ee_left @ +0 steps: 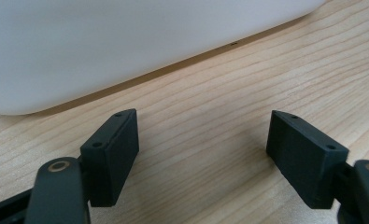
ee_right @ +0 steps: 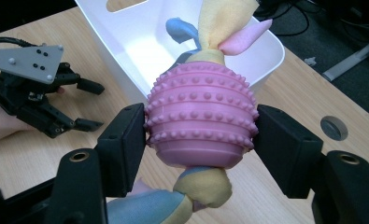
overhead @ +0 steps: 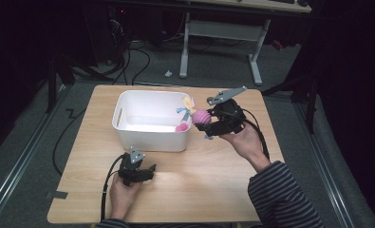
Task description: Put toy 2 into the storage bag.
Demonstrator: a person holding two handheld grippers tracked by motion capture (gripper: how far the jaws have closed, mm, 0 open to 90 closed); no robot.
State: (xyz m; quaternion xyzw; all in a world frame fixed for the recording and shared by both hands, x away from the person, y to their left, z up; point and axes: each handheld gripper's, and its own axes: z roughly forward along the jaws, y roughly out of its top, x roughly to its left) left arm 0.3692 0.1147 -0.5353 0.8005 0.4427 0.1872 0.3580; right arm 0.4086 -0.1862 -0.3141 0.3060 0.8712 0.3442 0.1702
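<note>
A pink studded ball (ee_right: 202, 114) with knotted cloth strips in yellow, blue and pink (ee_right: 222, 25) running through it sits clamped between the jaws of the right hand-held gripper (ee_right: 202, 140), held in the air just beside the right end of the white bin (overhead: 149, 121), its cloth tails at the bin's rim. The bin stands on the wooden desk (overhead: 213, 175). In front of the bin, the left hand-held gripper (overhead: 149, 171) rests low on the desk, jaws spread with nothing between them.
</note>
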